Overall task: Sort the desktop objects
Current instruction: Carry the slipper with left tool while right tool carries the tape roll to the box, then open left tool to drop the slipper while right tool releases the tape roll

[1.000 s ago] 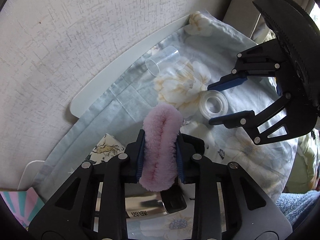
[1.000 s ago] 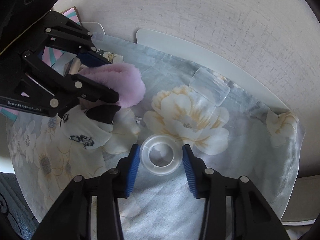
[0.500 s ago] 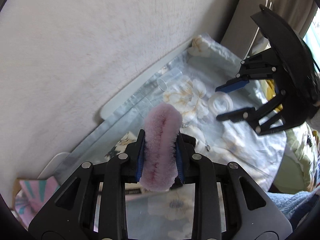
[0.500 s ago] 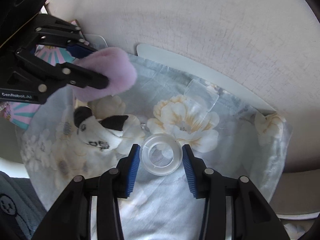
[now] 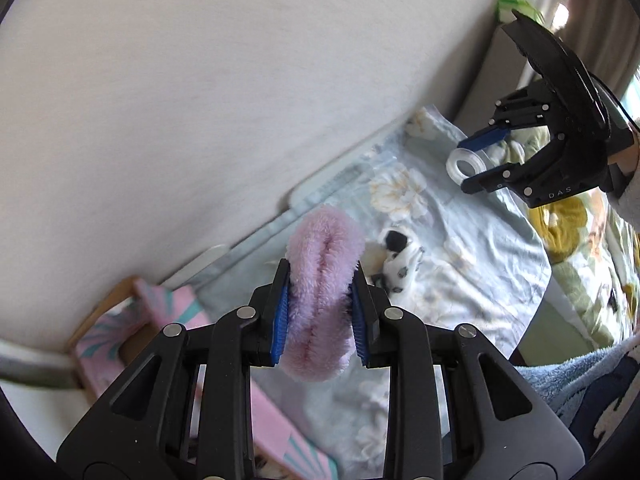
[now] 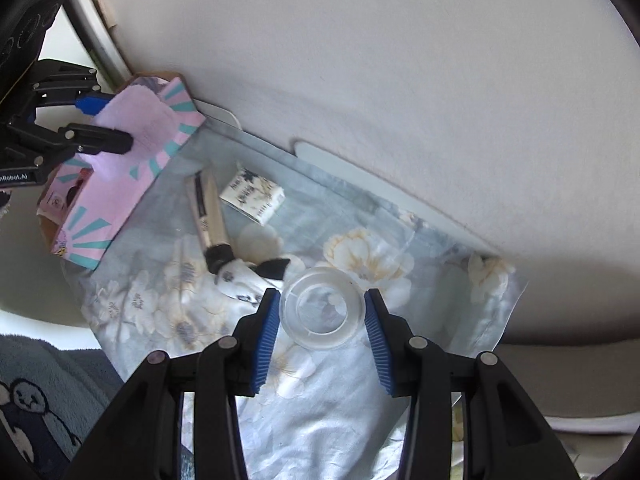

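Note:
My left gripper (image 5: 318, 300) is shut on a fluffy pink scrunchie (image 5: 322, 292), held high above the floral cloth (image 5: 460, 264). In the right wrist view the same gripper (image 6: 108, 124) and its pink scrunchie (image 6: 136, 120) hang over the pink box (image 6: 116, 200) at the left. My right gripper (image 6: 322, 320) is shut on a clear tape roll (image 6: 322, 312), lifted off the cloth (image 6: 320, 400); the left wrist view shows that gripper (image 5: 476, 164) with the roll (image 5: 466, 166) at the upper right.
On the cloth lie a cream tube with a black cap (image 6: 210, 216), a small printed box (image 6: 254, 198) and a black-and-white spotted piece of fabric (image 6: 244, 276). A white wall (image 6: 360, 80) rises behind. A blue towel (image 5: 576, 384) lies at the lower right.
Both grippers have risen from the cloth with their loads. The tape roll left the cloth, and the left gripper drifted left, over the pink box. The clear tube is out of view.

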The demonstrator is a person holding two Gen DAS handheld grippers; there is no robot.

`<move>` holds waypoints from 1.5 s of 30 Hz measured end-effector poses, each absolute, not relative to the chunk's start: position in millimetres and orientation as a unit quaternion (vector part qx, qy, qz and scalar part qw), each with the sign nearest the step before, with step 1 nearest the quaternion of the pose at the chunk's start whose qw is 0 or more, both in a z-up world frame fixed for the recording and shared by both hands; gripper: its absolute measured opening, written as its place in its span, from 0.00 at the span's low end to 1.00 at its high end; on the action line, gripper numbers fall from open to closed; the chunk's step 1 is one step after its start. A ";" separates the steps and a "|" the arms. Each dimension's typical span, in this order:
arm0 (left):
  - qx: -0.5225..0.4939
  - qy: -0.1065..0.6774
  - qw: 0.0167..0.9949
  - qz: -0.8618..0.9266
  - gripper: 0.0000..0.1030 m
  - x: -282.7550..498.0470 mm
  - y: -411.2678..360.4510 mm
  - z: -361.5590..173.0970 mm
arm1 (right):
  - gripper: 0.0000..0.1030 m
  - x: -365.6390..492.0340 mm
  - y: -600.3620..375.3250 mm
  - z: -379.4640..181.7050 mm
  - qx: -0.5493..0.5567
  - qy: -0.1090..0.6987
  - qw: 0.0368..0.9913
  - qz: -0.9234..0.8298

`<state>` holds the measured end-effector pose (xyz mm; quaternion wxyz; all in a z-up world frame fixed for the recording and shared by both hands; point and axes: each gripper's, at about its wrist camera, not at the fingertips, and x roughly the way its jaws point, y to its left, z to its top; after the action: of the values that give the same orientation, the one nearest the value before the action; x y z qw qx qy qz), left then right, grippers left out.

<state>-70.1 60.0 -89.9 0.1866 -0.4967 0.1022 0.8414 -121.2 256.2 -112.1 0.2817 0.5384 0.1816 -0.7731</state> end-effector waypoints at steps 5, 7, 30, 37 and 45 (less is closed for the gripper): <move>-0.486 0.085 0.143 0.858 0.23 -46.3 29.6 -66.4 | 0.38 -129.9 221.0 -89.0 0.531 0.191 0.308 -0.766; -0.484 0.077 0.124 0.863 0.23 -36.2 16.2 -60.5 | 0.38 -134.0 206.1 -86.3 0.525 0.199 0.319 -0.763; -0.522 -0.029 -0.017 0.853 0.23 89.7 -93.9 -105.1 | 0.38 -121.1 -33.1 -59.9 0.477 0.241 0.469 -0.703; -0.536 -0.038 -0.025 0.843 0.23 104.2 -86.1 -130.8 | 0.38 -103.8 -93.3 -87.0 0.498 0.246 0.500 -0.665; -0.540 -0.033 -0.039 0.840 0.23 111.8 -91.3 -138.6 | 0.38 -89.3 -119.1 -110.5 0.509 0.269 0.507 -0.642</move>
<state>111.8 -91.3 -138.6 -0.0387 -0.5400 -0.0328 0.8401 -89.3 -119.1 -110.5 0.5074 0.5085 0.2687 -0.6417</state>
